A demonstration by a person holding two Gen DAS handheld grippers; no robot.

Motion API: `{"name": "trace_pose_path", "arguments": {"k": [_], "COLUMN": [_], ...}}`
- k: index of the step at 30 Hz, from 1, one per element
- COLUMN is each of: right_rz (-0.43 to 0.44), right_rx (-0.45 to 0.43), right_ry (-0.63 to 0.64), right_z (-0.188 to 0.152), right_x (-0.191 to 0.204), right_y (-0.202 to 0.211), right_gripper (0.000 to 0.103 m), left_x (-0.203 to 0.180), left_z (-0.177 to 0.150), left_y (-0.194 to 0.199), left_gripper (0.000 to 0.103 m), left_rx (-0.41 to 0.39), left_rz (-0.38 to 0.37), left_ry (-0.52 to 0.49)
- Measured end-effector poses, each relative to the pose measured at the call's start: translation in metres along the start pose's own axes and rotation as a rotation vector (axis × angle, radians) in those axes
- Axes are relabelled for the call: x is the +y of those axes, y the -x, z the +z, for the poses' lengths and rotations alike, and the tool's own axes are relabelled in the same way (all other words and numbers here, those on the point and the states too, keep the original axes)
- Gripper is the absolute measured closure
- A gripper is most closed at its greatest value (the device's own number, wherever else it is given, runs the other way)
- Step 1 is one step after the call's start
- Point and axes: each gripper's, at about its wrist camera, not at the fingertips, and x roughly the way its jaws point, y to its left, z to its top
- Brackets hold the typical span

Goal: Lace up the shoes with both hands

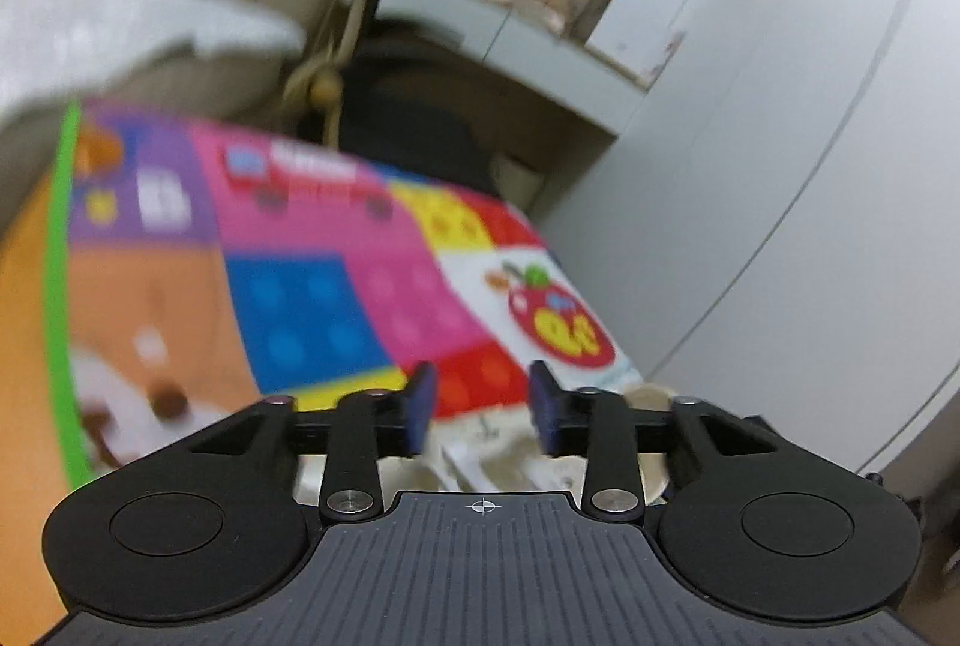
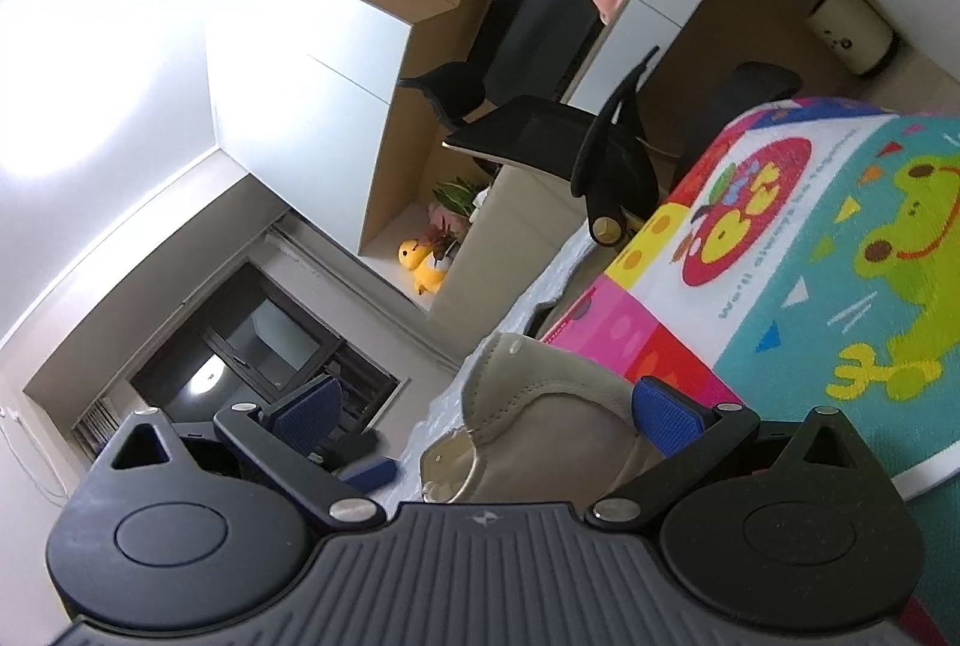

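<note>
A: Left wrist view, what's there?
B: The left gripper (image 1: 483, 415) is parted, grasping nothing; a pale shoe (image 1: 510, 460) shows blurred below its pads, over the colourful play mat (image 1: 336, 250)

A: And the right?
B: The right gripper (image 2: 486, 418) is spread wide, released; the beige shoe (image 2: 540, 424) lies between its fingers, touching the right pad (image 2: 666, 421)

One beige suede shoe (image 2: 540, 424) lies between the right gripper's fingers; one colourful cartoon play mat (image 2: 840, 256) spreads beyond it; one yellow plush toy (image 2: 423, 265) sits far ahead.
</note>
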Motion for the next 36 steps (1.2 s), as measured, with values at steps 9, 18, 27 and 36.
{"name": "trace_pose_path", "arguments": {"k": [9,18,27,36], "right_rz": [-0.006,-0.011,0.022,-0.066], "right_rx": [-0.001,0.006,-0.022,0.182], "right_ry": [-0.022,-0.051,0.007,0.206], "right_z": [0.001,0.001,0.001,-0.025], "right_x": [-0.002,-0.007,0.001,0.063], "right_y": [-0.001,-0.002,0.005,0.052], "right_gripper": [0.000,0.000,0.000,0.000], "left_x": [0.008,-0.015,-0.069,-0.014], "left_z": [-0.007,0.031,0.111,0.029], "left_y": [-0.019,0.000,0.096,0.038], "left_gripper": [0.095,0.103,0.082,0.060], "left_rx": [0.039,-0.034,-0.339,0.008], "left_rz": [-0.016,-0.007,0.061,0.023], "left_ry": [0.036,-0.042,-0.242,-0.103]}}
